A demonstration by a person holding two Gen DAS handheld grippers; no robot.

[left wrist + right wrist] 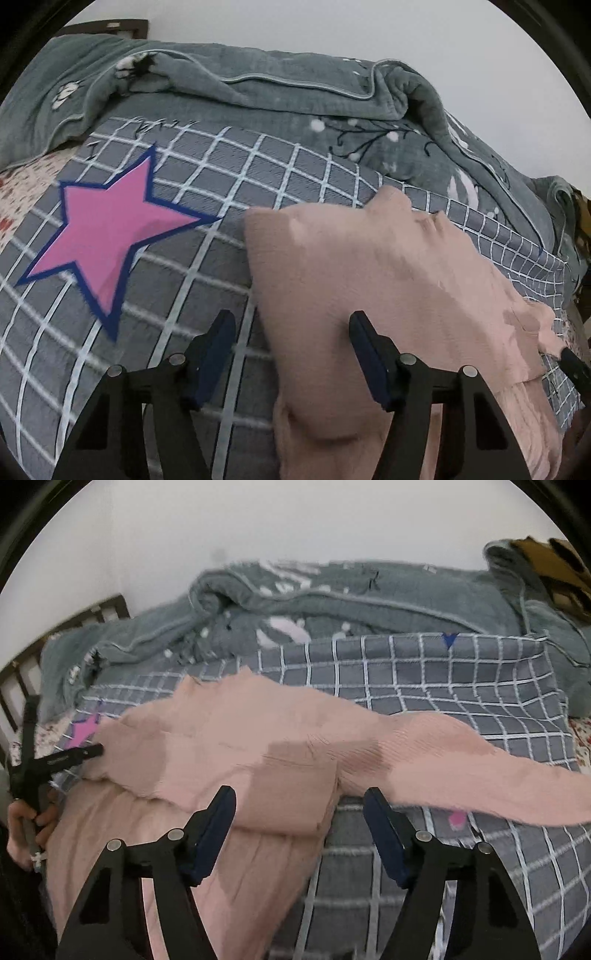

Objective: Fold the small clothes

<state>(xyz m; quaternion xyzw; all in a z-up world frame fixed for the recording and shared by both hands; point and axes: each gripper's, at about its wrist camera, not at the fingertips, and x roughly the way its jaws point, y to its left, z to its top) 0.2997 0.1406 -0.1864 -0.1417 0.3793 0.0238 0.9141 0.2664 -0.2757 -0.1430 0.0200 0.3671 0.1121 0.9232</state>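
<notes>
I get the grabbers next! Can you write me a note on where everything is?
Left gripper: jaws open, over the left edge of the pink garment, gripping nothing.
Right gripper: jaws open, above the garment's front edge, gripping nothing.
The garment lies on the grey checked bedsheet, partly folded, one sleeve stretching right.
Done: one layer appears folded over.
Left: probably fold the sleeve in, then finish and tidy.

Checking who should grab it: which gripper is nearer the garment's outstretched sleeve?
Right. The right gripper hovers just beside the pink sleeve; the left gripper is at the garment's opposite edge.
</notes>
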